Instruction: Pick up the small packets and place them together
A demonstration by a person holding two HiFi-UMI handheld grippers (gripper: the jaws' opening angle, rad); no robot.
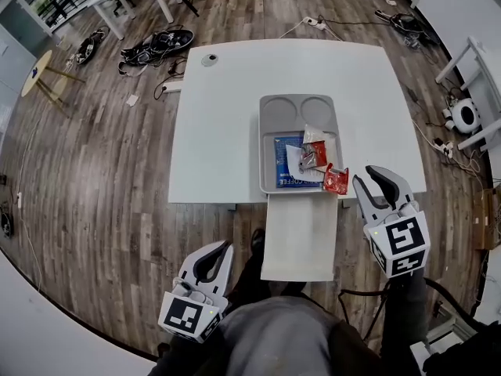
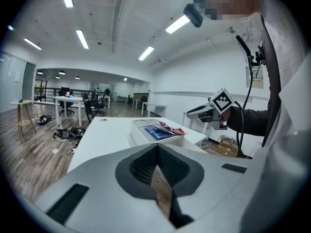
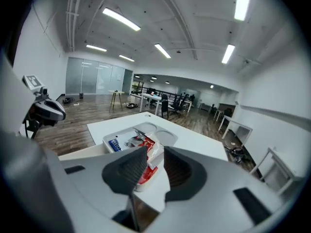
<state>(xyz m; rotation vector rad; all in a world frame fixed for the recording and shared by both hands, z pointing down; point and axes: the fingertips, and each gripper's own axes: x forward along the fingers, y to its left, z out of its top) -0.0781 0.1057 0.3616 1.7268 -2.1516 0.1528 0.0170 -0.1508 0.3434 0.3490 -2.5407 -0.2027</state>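
Note:
A grey tray (image 1: pixel 270 104) lies on the white table (image 1: pixel 219 116), with a blue card and several small packets (image 1: pixel 307 157) heaped in its near compartment. One red packet (image 1: pixel 335 180) rests at the tray's near right corner. My right gripper (image 1: pixel 368 175) hovers just right of that packet, off the table's front right corner, jaws apart and empty. In the right gripper view the red packet (image 3: pixel 145 173) shows beyond the parted jaws (image 3: pixel 154 152). My left gripper (image 1: pixel 223 246) hangs low over the floor, well short of the table, with its jaws (image 2: pixel 156 147) closed on nothing.
A pale panel (image 1: pixel 301 237) juts out from the table's front edge below the tray. A small round disc (image 1: pixel 209 59) sits at the table's far left. Cables and gear (image 1: pixel 156 45) litter the wooden floor at the back left, near a round side table (image 1: pixel 37 70).

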